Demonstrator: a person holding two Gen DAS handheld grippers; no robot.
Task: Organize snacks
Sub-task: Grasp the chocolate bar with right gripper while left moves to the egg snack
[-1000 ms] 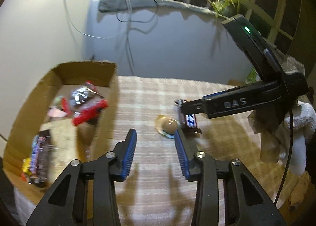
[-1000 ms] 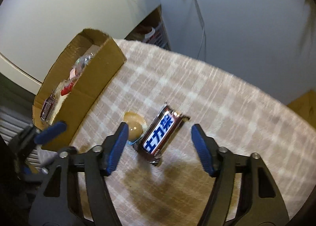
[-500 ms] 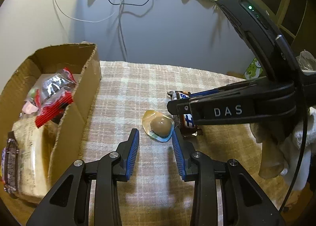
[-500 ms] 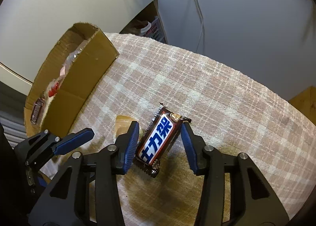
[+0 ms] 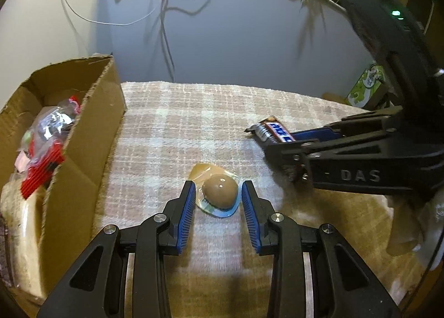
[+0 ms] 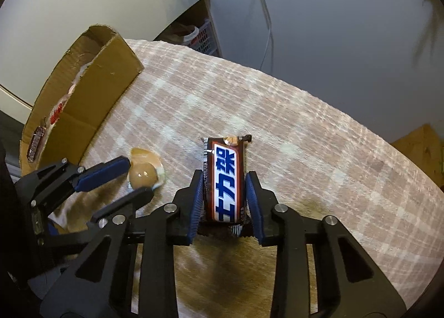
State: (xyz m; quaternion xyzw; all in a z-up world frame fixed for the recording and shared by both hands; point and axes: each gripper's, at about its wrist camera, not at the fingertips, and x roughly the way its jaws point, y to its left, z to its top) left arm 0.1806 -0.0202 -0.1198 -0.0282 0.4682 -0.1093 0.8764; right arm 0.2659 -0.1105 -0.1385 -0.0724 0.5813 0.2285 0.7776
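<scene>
A brown egg-shaped snack in a clear pack [image 5: 219,189] lies on the checked tablecloth [image 5: 172,123]. My left gripper [image 5: 217,193] straddles it, its blue pads close on both sides. The snack also shows in the right wrist view [image 6: 143,175]. My right gripper [image 6: 223,201] is shut on a brown chocolate bar with a blue and white label [image 6: 225,179], held lengthwise and raised off the cloth. The bar's end shows in the left wrist view [image 5: 273,132].
An open cardboard box [image 5: 91,129] with several wrapped snacks [image 5: 47,148] stands at the left; it also shows in the right wrist view [image 6: 91,90]. Cables hang on the wall behind. A green packet [image 5: 366,87] and crumpled cloth lie at the right.
My left gripper moved forward around the egg snack and narrowed on it. My right gripper closed on the chocolate bar and turned it straight.
</scene>
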